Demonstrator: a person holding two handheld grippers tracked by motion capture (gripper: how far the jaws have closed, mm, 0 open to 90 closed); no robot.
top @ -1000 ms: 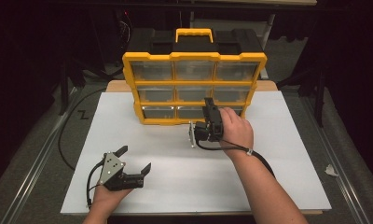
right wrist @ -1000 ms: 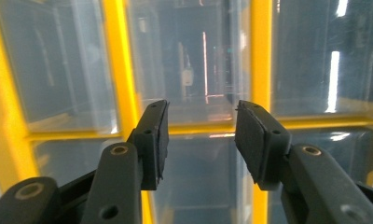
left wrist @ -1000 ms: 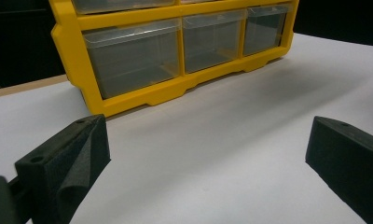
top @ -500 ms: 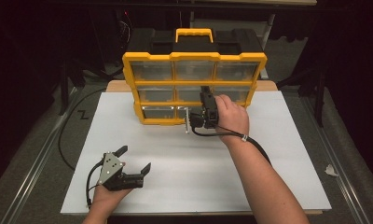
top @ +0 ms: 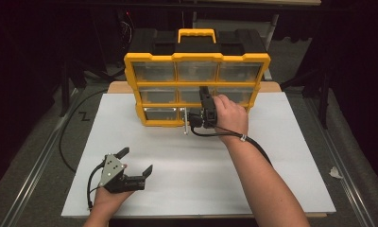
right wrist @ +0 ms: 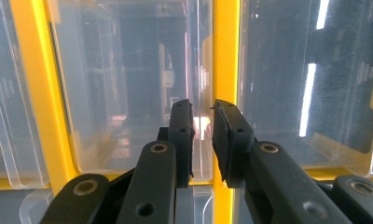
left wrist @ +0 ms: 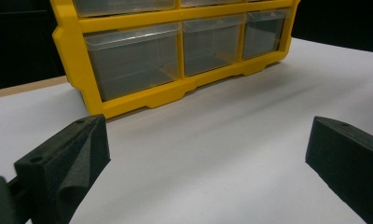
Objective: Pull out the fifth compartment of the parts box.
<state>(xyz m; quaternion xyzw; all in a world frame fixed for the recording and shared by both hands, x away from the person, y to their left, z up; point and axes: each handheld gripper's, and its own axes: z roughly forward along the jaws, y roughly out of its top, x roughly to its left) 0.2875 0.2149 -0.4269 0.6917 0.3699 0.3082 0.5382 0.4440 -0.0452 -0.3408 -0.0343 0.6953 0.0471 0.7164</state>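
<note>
A yellow organizer (top: 196, 59) with clear drawers stands at the back of the white board (top: 177, 189). My right gripper (top: 199, 113) is turned on its side against the front of the organizer's middle column. Its jaws have just been closing. In the right gripper view, the right gripper (right wrist: 203, 109) is shut on the thin clear front lip of a drawer (right wrist: 128, 70), beside a yellow rail (right wrist: 224, 56). My left gripper (top: 136, 161) rests at the board's near left, open and holding nothing. In the left gripper view, the left gripper (left wrist: 208, 135) faces the organizer (left wrist: 142, 100) from a distance.
The white board (left wrist: 250, 154) lies on a table with dark floor and stands around it. A black cable (top: 258, 151) trails from the right gripper along the forearm. A small white scrap (top: 336, 172) lies off the board at the right.
The right gripper has moved a little left and farther back, up against the organizer's front. The left gripper has stayed where it was.
</note>
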